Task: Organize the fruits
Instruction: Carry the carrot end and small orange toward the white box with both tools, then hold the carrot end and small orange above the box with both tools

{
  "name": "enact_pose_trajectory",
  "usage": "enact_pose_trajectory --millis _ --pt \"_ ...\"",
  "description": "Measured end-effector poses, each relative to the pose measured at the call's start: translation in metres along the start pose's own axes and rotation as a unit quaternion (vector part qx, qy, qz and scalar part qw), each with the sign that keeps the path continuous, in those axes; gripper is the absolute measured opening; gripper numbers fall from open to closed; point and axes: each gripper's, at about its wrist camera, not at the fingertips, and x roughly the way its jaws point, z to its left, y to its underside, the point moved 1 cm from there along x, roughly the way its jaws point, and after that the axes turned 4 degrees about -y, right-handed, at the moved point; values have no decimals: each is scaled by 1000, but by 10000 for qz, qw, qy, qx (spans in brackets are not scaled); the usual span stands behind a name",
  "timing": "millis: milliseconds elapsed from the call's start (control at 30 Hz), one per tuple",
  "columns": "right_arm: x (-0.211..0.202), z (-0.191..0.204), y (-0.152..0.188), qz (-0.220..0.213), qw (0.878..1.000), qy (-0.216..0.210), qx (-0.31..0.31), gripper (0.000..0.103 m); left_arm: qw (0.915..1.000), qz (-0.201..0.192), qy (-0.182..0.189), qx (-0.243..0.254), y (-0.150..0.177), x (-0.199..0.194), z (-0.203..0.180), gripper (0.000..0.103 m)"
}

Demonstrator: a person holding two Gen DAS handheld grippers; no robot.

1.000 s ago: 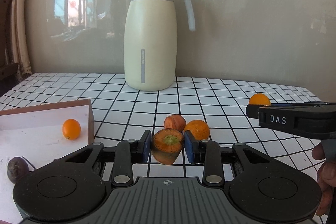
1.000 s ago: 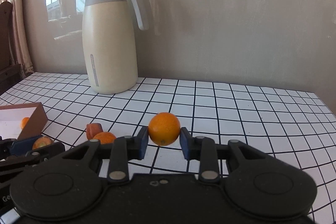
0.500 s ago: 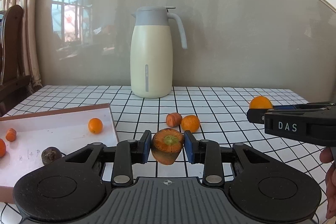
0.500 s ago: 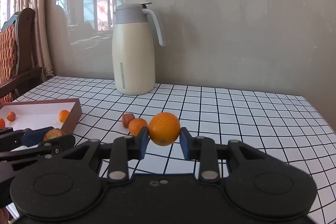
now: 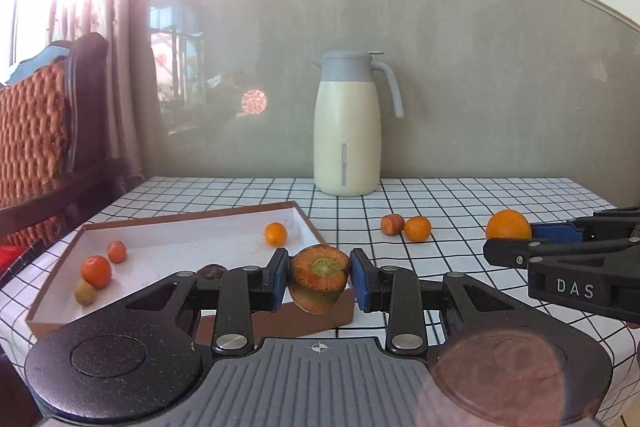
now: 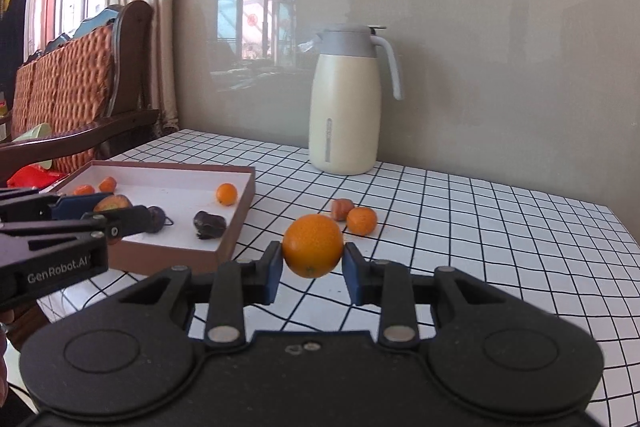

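My left gripper (image 5: pixel 319 277) is shut on a cut carrot piece (image 5: pixel 319 277) and holds it above the near right corner of the brown box (image 5: pixel 56 291). It shows from the side in the right wrist view (image 6: pixel 114 213). My right gripper (image 6: pixel 312 259) is shut on an orange (image 6: pixel 313 245), held above the table right of the box; it also shows in the left wrist view (image 5: pixel 509 225). The box (image 6: pixel 240 217) holds several small oranges, carrot bits and dark fruits. A carrot piece (image 5: pixel 391 224) and a small orange (image 5: pixel 417 228) lie together on the table.
A cream thermos jug (image 5: pixel 347 125) stands at the back of the checked tablecloth (image 5: pixel 460 203). A wooden chair with an orange cushion (image 6: pixel 76 83) is at the left, beside a curtain. The table's right edge (image 6: pixel 624 227) is near.
Both grippers have pulled back and risen with their loads still held. The jug looks farther away and the whole box has come into view.
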Motion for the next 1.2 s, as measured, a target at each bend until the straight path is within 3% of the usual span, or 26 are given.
enact_pose_trajectory --millis 400,800,1200 --pt "-2 72 -9 -104 9960 -758 -469 23 9985 -230 -467 -148 6 -32 57 34" --pt "15 121 -33 -266 9882 -1247 -850 23 9939 -296 -980 -404 8 -34 113 34" --pt "42 134 -58 -491 9850 -1279 -1048 23 9881 -403 -1373 -572 -6 -9 156 34"
